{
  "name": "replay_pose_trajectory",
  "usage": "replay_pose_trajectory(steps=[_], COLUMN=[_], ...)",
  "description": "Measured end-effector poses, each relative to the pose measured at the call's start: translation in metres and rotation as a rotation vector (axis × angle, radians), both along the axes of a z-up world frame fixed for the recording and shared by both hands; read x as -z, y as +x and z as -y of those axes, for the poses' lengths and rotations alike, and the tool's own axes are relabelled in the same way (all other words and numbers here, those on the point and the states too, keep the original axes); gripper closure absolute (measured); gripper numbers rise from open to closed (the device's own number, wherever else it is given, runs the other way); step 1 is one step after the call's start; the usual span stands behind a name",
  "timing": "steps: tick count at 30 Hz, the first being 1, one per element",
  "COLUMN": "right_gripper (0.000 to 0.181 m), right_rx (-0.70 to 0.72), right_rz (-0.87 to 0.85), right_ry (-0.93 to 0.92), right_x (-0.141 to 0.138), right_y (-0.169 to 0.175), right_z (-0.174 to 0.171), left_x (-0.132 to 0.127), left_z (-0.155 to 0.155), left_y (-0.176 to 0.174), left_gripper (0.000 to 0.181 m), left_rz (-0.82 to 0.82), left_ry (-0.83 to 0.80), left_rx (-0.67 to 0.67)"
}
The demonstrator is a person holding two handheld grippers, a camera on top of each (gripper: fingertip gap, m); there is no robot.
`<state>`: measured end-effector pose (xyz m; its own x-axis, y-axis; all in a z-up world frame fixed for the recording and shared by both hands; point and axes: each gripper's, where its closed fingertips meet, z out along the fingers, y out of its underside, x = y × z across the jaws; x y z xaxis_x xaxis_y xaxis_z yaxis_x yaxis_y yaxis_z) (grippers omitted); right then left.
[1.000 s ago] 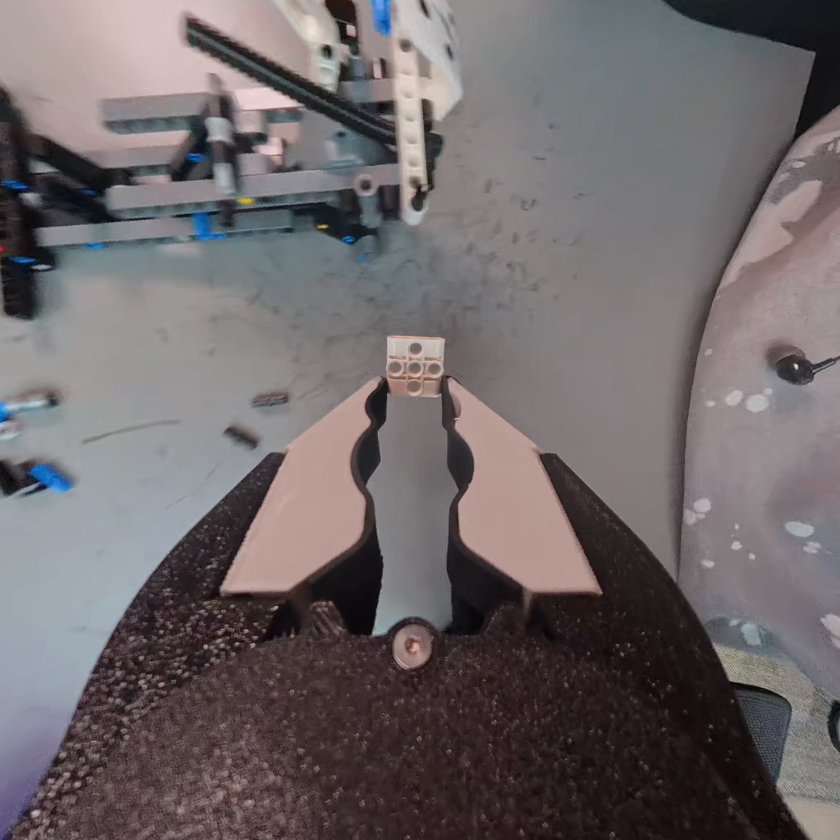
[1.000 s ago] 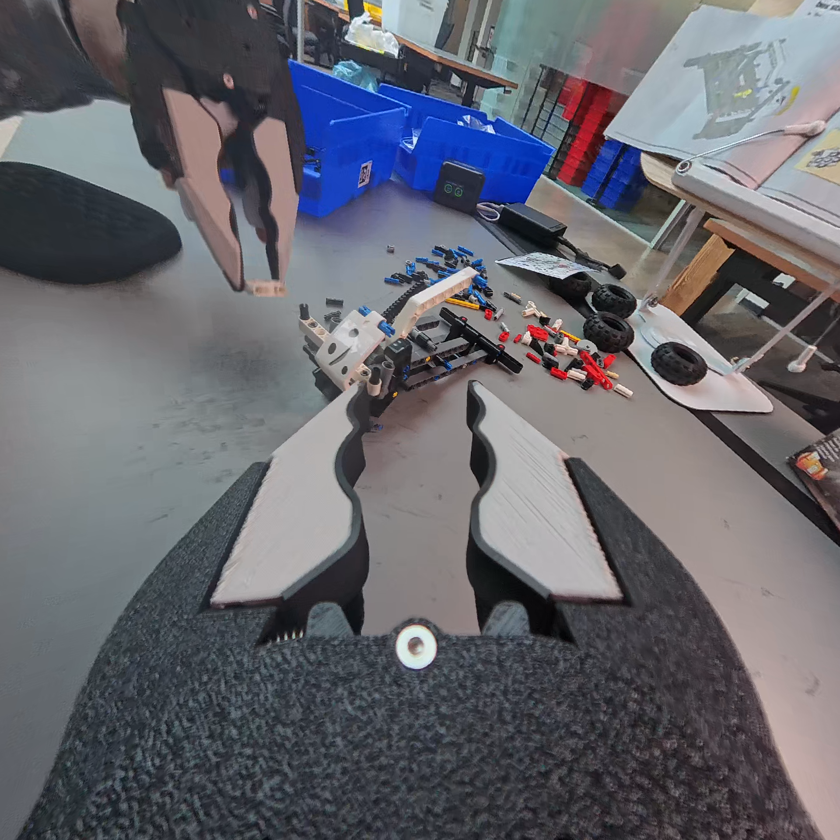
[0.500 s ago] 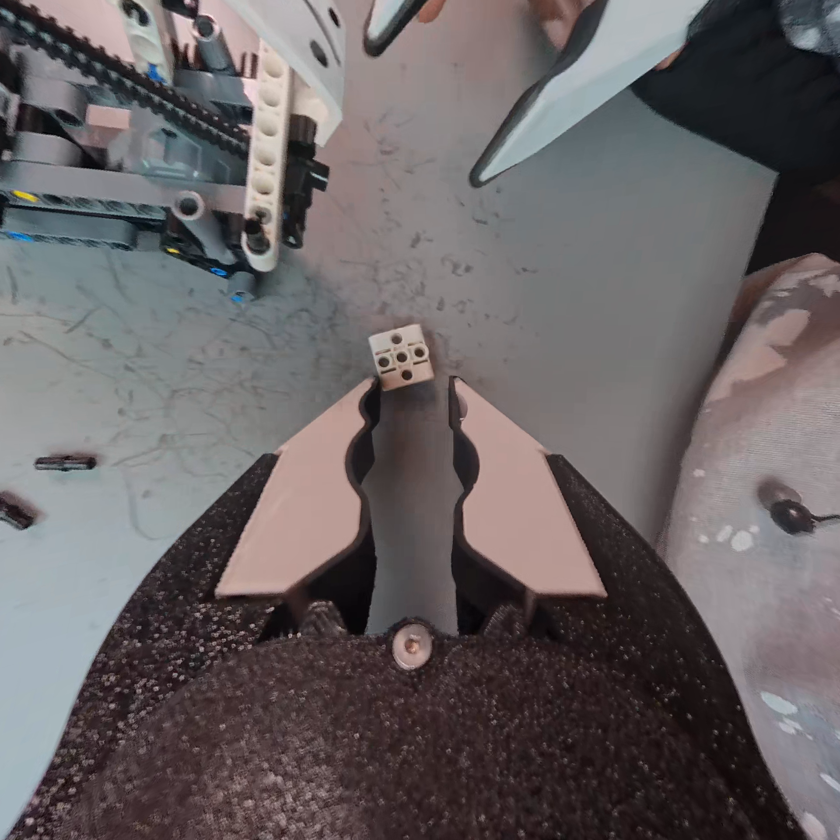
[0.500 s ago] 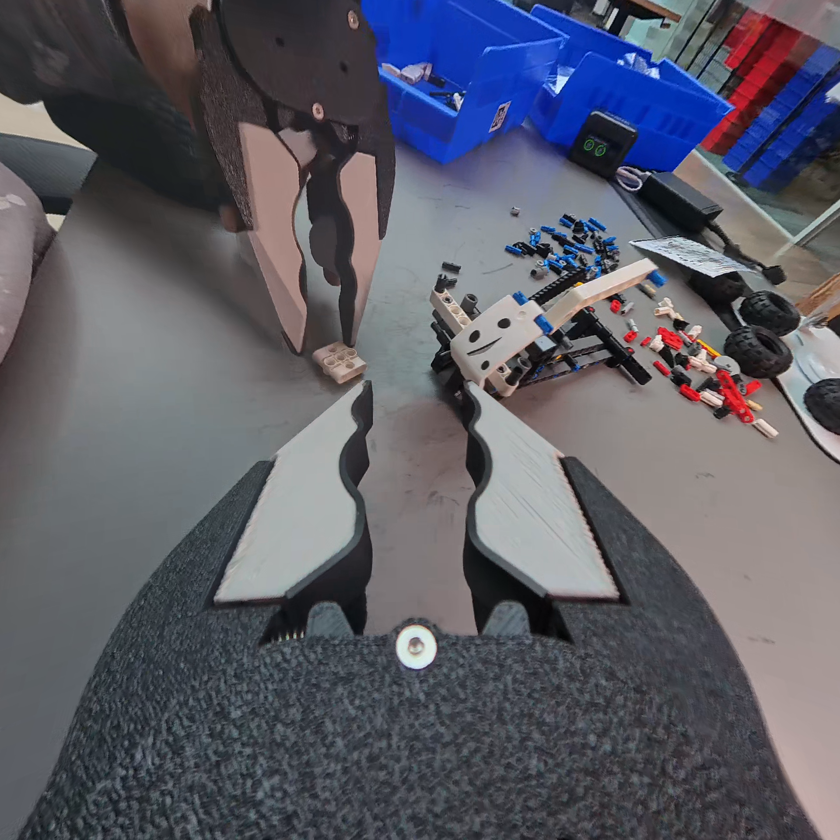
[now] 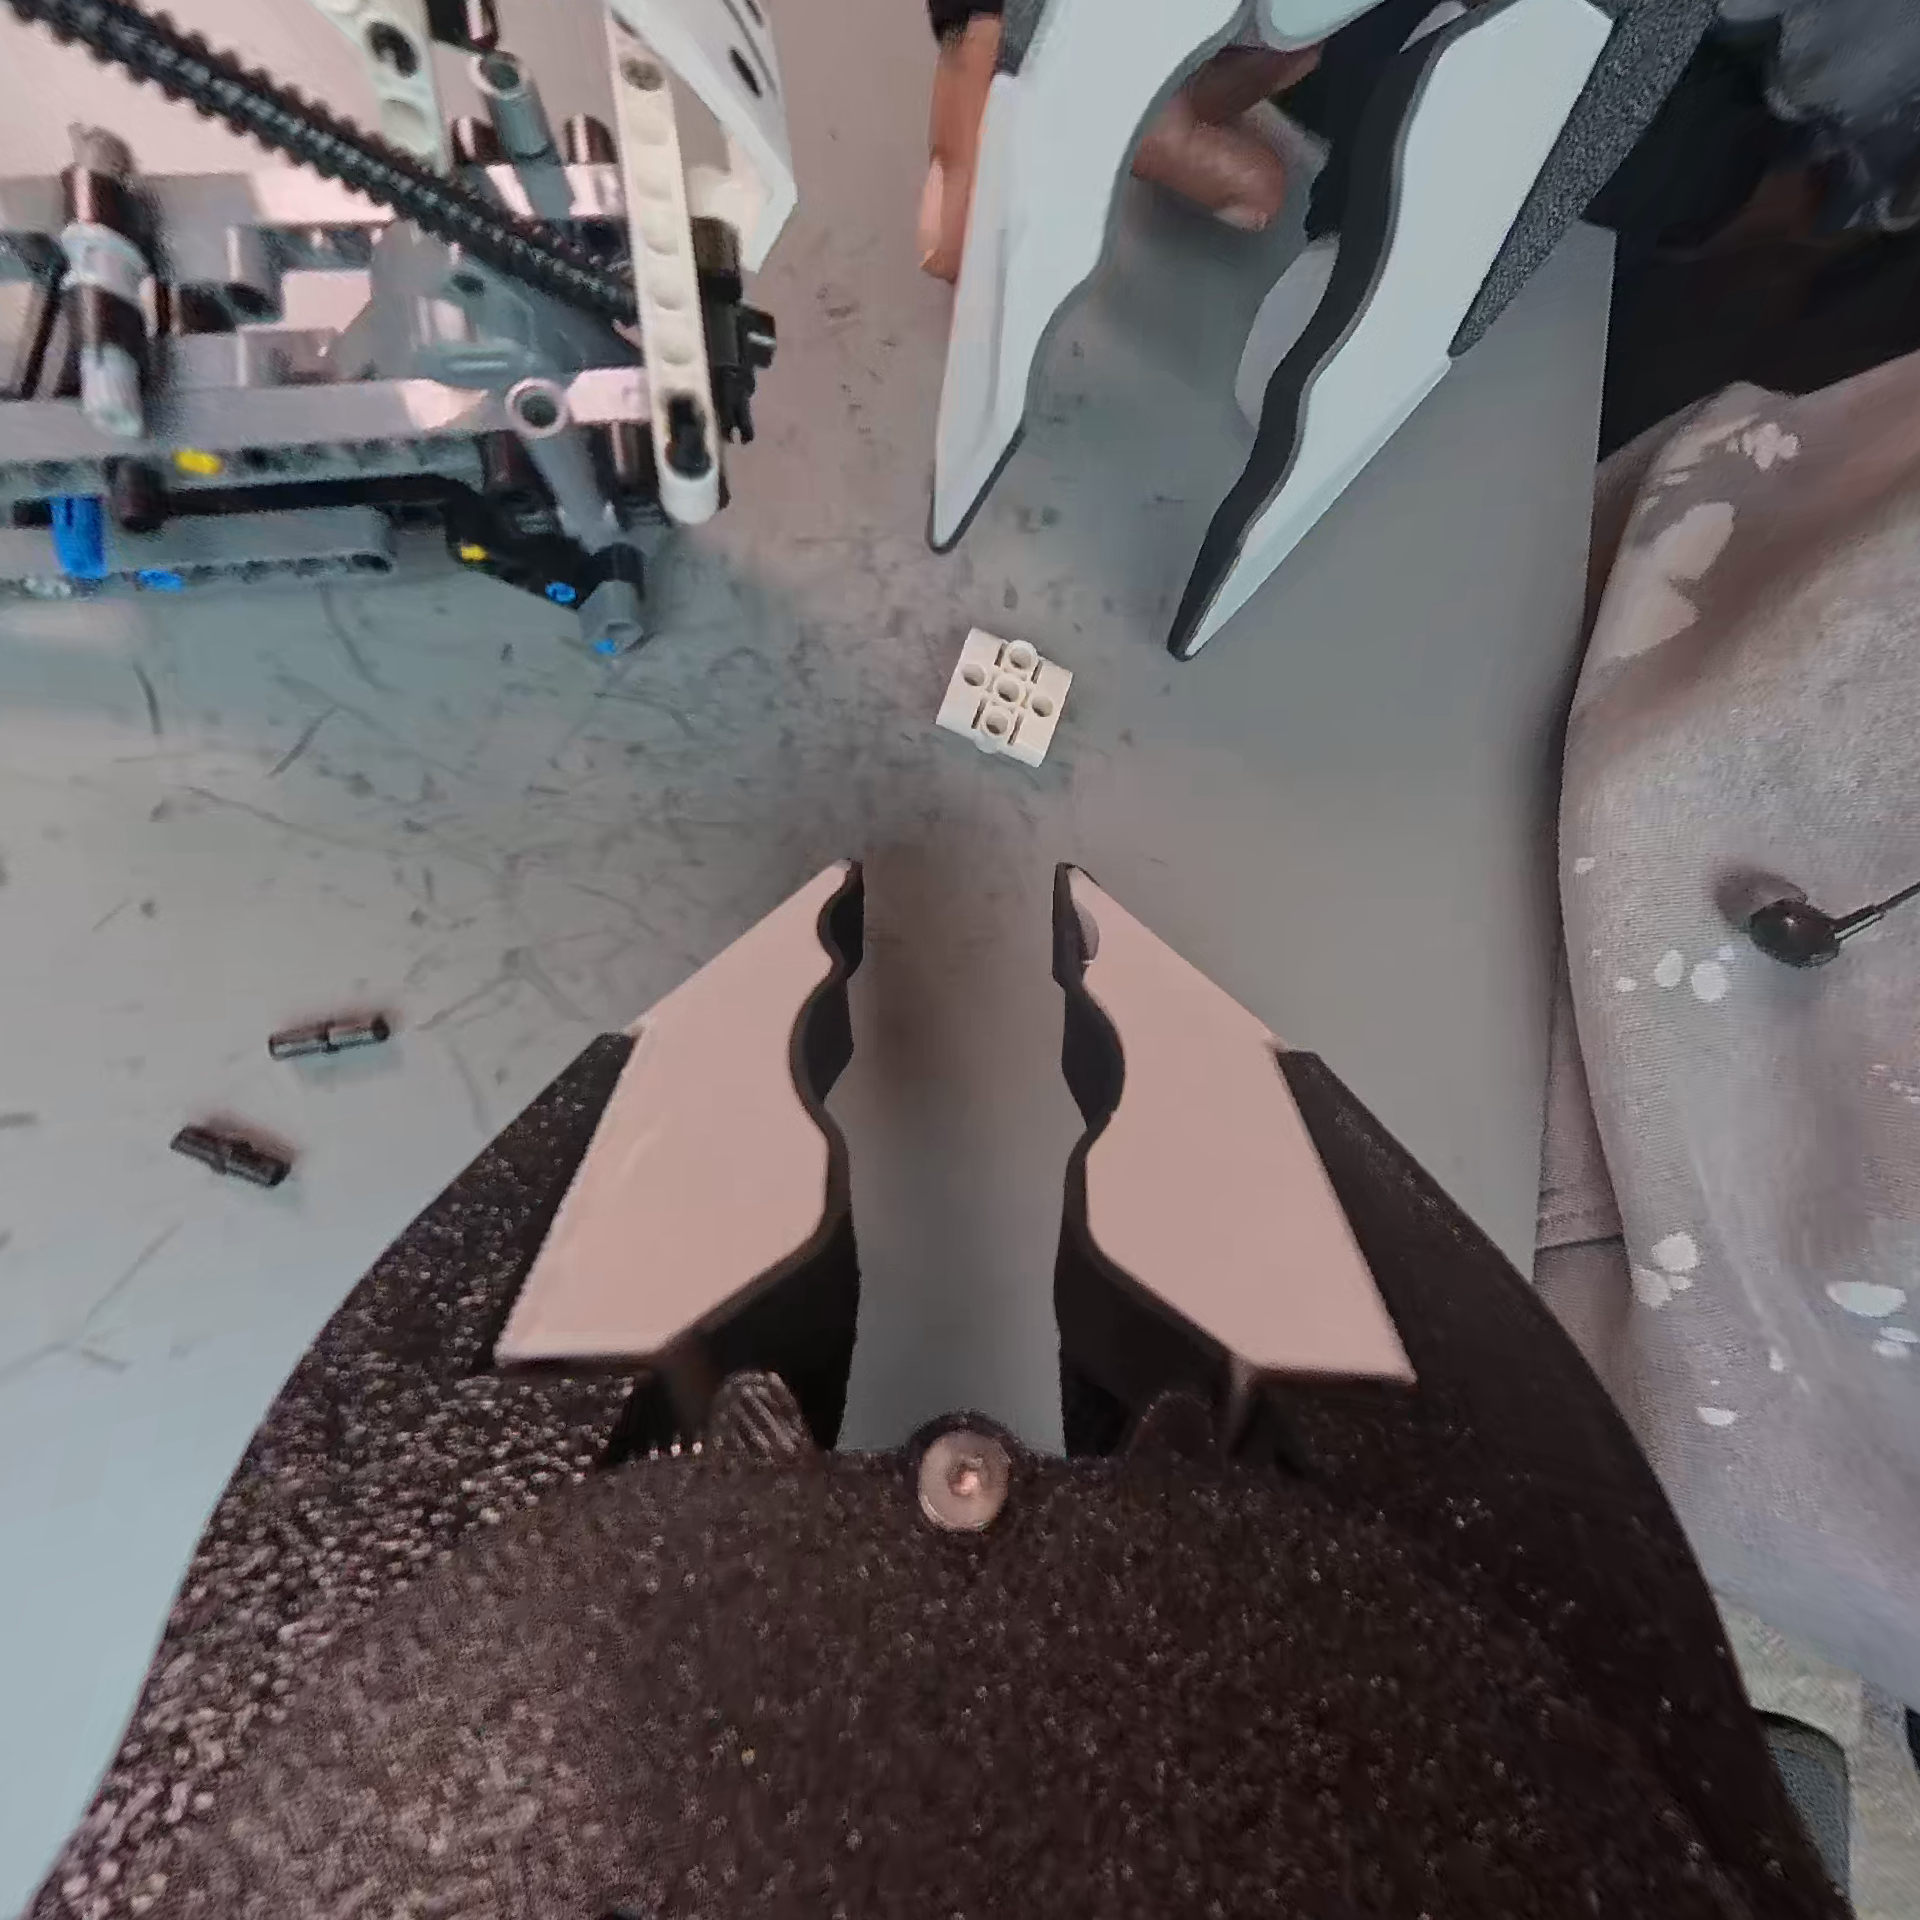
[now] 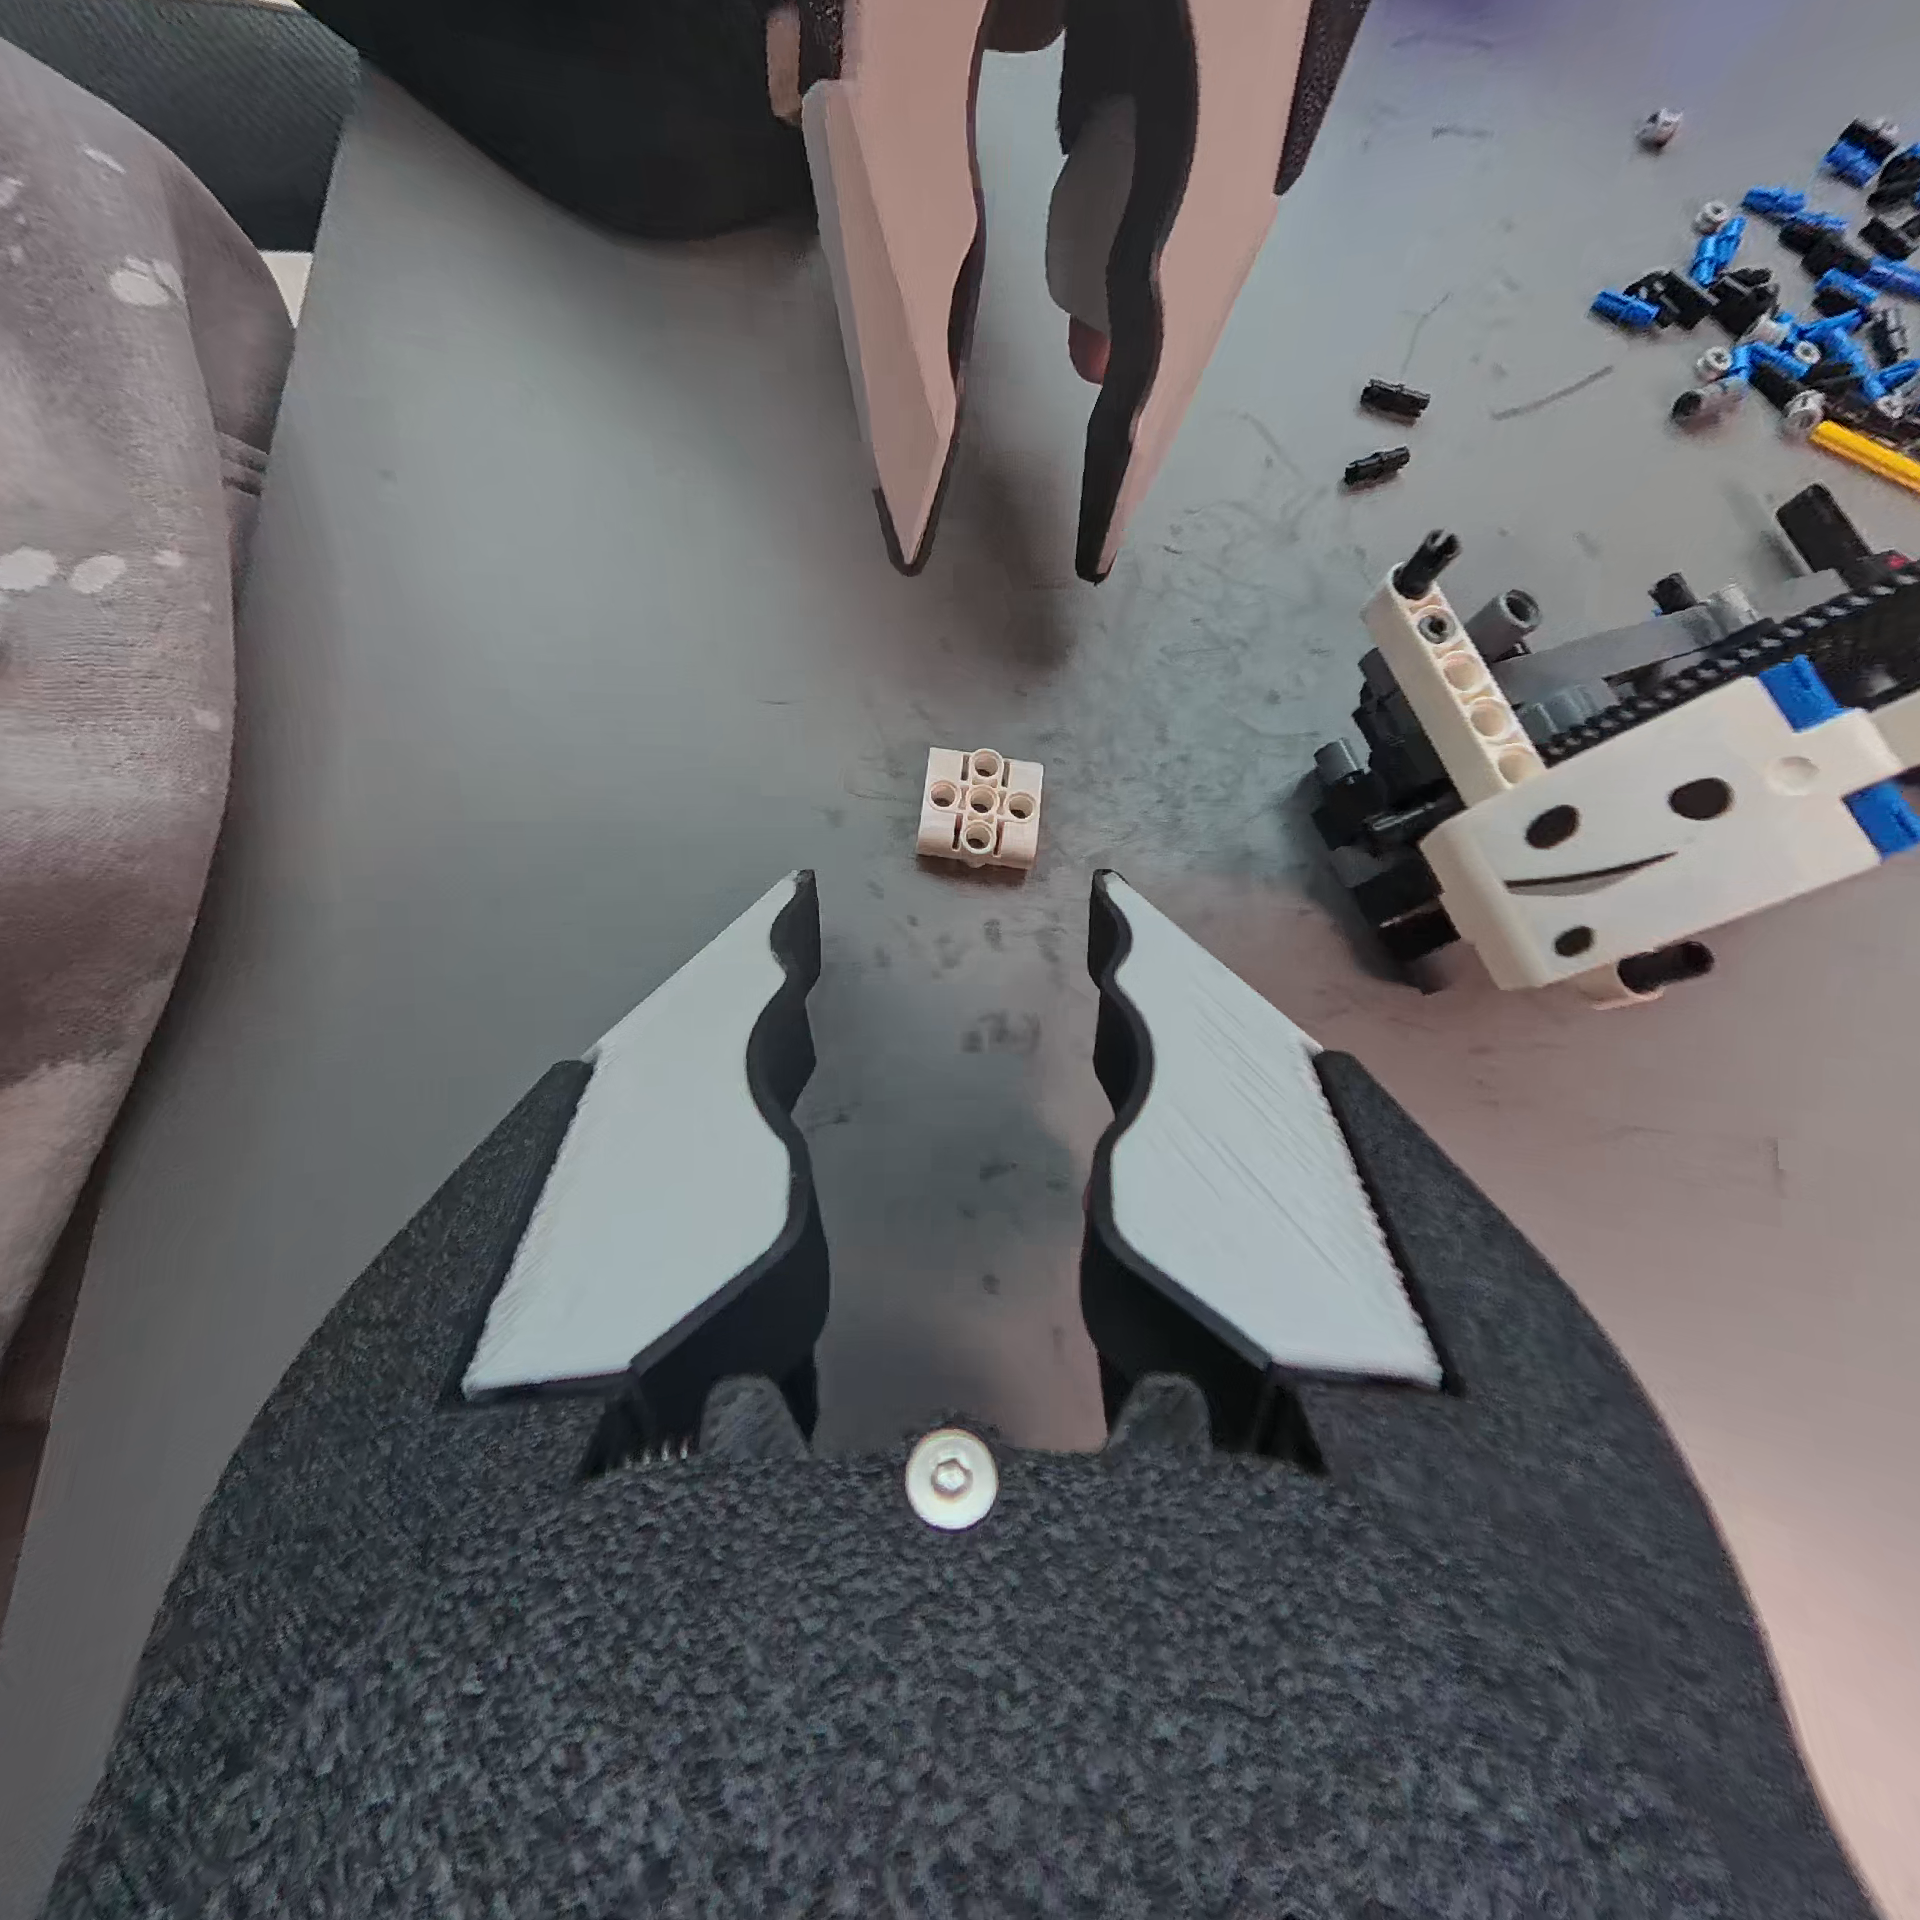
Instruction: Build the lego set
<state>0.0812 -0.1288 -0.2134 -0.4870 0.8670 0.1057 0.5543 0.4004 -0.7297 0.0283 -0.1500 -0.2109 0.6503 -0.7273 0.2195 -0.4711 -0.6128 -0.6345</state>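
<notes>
Released white brick now lies on scuffed grey table.

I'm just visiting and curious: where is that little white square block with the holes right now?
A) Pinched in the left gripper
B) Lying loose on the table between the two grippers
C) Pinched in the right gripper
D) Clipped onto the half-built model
B: the white block lies flat on the grey table, with the left gripper and the right gripper both open and clear of it, apart from the model.
</notes>
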Motion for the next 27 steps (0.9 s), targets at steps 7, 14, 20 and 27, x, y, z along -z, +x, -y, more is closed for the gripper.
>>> replay_pose_trajectory(steps=[7, 14, 20, 27], right_gripper=[0.142, 0.168, 0.161, 0.102], right_rx=[-0.030, -0.123, -0.030, 0.218], right_rz=[0.130, 0.115, 0.107, -0.203], right_ry=[0.008, 0.037, 0.002, -0.039], right_x=[0.010, 0.010, -0.002, -0.050], right_y=[-0.010, -0.019, 0.003, -0.023], right_z=[0.002, -0.013, -0.046, -0.096], left_x=[0.005, 0.014, 0.015, 0.014], left_z=[-0.015, -0.019, -0.022, -0.024], left_y=[0.030, 0.034, 0.033, 0.035], left_gripper=[0.145, 0.150, 0.157, 0.157], left_rz=[-0.058, -0.041, -0.071, -0.016], left_ry=[0.075, 0.131, 0.175, 0.158], left_rx=[0.216, 0.155, 0.124, 0.112])
